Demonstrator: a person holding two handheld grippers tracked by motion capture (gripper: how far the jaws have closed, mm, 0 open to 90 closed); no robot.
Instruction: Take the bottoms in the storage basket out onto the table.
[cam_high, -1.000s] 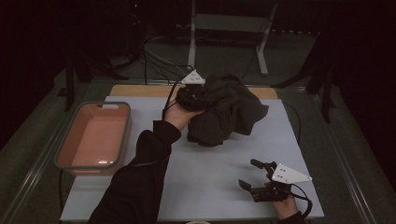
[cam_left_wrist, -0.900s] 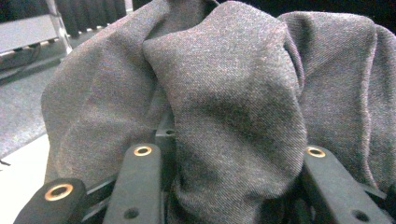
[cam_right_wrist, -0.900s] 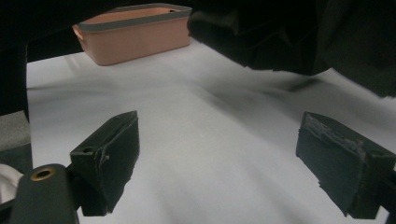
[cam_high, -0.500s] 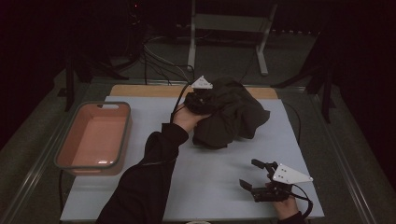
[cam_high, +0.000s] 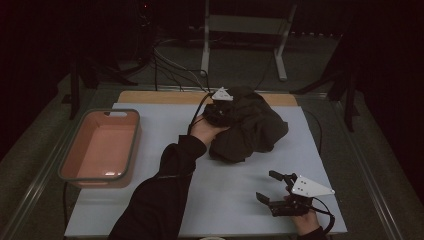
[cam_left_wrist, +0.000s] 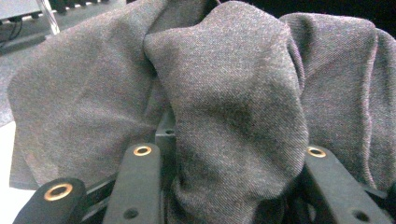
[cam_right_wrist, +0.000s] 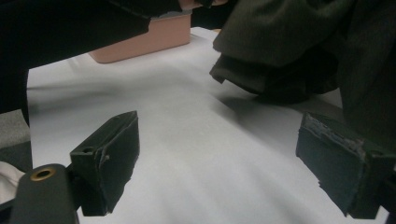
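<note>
The left gripper is clamped on the dark cloth, a thick fold bunched between its jaws. The right gripper rests wide apart, empty, near the cloth.

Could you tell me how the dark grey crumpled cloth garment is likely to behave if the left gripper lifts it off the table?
The dark grey crumpled cloth garment will probably be floppy: it lies in soft folds and bulges over the left gripper. It likely drapes and hangs down, trailing on the white table cover. Its woven surface looks matte, so slipping seems unlikely.
</note>
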